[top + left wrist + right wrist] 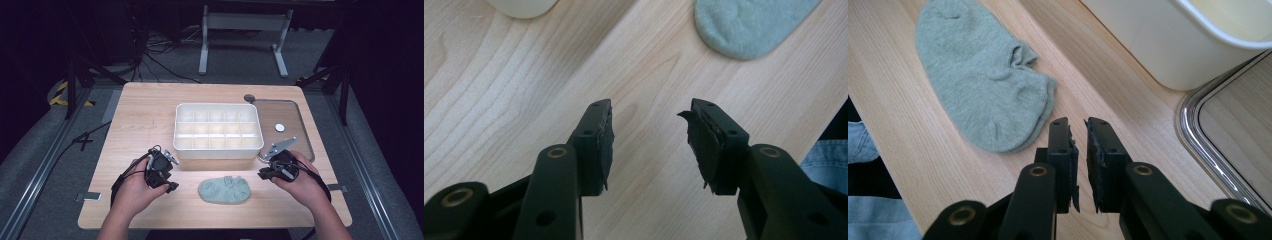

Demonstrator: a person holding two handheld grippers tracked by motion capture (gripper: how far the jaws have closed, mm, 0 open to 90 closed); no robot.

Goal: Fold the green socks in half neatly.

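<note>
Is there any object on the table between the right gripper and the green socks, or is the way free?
Nothing visible stands in the way. In the right gripper view, bare wood lies between the right gripper and the green socks. The white divided box stands farther back on the table, off that path.

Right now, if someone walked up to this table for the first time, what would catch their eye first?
Probably the white plastic divided organizer box at the middle of the light wooden table, with a clear lid lying flat to its right. Next, the pale green folded sock near the front edge, flanked by the left gripper, jaws apart, and the right gripper, jaws nearly together, both holding nothing.
</note>
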